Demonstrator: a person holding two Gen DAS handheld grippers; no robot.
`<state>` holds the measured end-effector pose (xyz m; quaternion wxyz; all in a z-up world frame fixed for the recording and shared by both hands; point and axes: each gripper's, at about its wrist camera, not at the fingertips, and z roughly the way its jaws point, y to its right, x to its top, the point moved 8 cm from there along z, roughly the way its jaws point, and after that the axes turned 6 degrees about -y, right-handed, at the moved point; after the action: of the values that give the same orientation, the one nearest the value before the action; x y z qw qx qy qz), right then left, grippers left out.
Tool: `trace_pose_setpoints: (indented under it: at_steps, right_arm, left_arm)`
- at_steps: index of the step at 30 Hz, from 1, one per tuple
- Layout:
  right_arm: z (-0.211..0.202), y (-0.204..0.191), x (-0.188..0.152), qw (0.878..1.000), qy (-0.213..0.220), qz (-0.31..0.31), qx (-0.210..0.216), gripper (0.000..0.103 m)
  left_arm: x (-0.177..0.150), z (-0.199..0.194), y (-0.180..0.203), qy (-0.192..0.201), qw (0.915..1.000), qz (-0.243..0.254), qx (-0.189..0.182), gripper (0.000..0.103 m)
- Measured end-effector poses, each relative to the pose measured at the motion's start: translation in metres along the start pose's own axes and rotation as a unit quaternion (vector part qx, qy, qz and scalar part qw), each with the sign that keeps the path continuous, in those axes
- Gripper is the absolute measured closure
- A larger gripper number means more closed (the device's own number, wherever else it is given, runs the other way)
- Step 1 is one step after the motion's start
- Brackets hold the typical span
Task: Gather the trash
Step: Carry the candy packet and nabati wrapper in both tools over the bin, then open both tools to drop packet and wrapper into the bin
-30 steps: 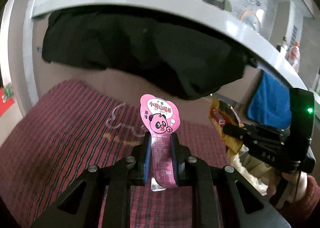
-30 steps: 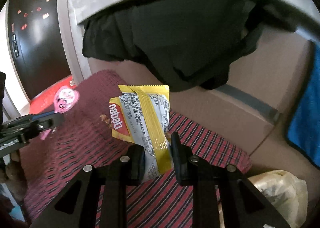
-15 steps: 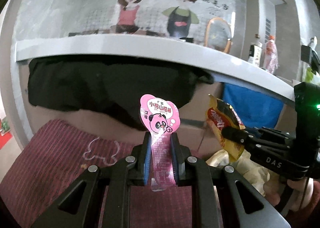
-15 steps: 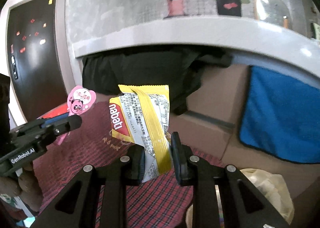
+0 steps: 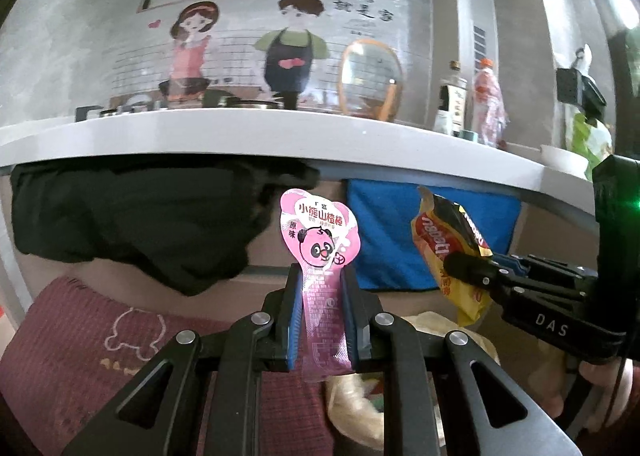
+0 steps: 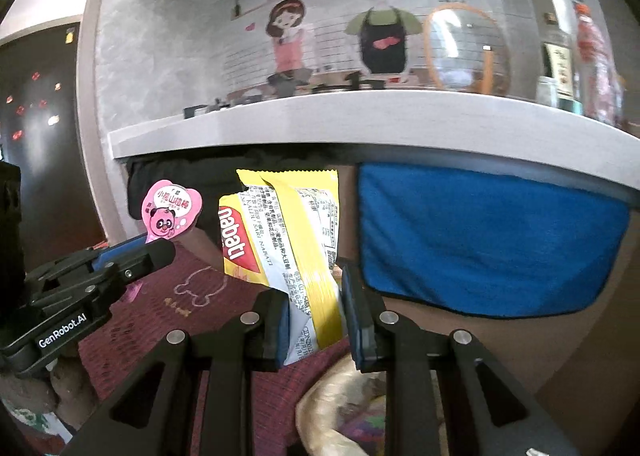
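Left wrist view: the left gripper (image 5: 320, 312) clenches a pink panda wrapper (image 5: 320, 252) by its narrow stem, the head standing toward 12 o'clock; it looks light and limp. At 3 o'clock, a hand (image 5: 608, 392) steadies the other tool.

Right wrist view: the right gripper (image 6: 316, 316), aimed slightly downward, pinches a crinkly yellow snack packet (image 6: 288, 236) by its lower edge above a pale bag (image 6: 340, 408) at 6 o'clock.

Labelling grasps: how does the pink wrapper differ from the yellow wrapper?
The pink wrapper is a narrow strip with a rounded panda-print head; the yellow wrapper is a broad, flat, torn-open Nabati packet. The left gripper clamps pink, standing upright; the right gripper clamps yellow, which leans left. Both are held at their lower end.
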<state>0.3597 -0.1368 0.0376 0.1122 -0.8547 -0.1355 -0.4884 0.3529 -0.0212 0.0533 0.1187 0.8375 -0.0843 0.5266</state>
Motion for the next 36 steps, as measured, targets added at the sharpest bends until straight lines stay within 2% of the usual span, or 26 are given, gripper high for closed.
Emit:
trace_pose_setpoints:
  at_steps: [8, 16, 25, 36]
  right_arm:
    - [-0.012, 0.046, -0.008, 0.999, 0.002, 0.03, -0.017, 0.082]
    - [-0.013, 0.082, -0.028, 0.998, -0.007, 0.047, -0.033, 0.082]
    - [-0.001, 0.105, -0.054, 0.997, -0.022, 0.059, -0.042, 0.082]
    - [0.023, 0.122, -0.08, 0.995, -0.046, 0.083, -0.04, 0.081]
  left_arm:
    - [-0.004, 0.019, 0.039, -0.01, 0.9997, 0.006, -0.023, 0.085]
    - [-0.025, 0.049, 0.067, -0.031, 0.9987, 0.004, -0.041, 0.085]
    - [-0.041, 0.076, 0.081, -0.037, 0.9983, 0.007, -0.045, 0.085]
    - [-0.069, 0.119, 0.083, -0.071, 0.9959, 0.004, -0.057, 0.084]
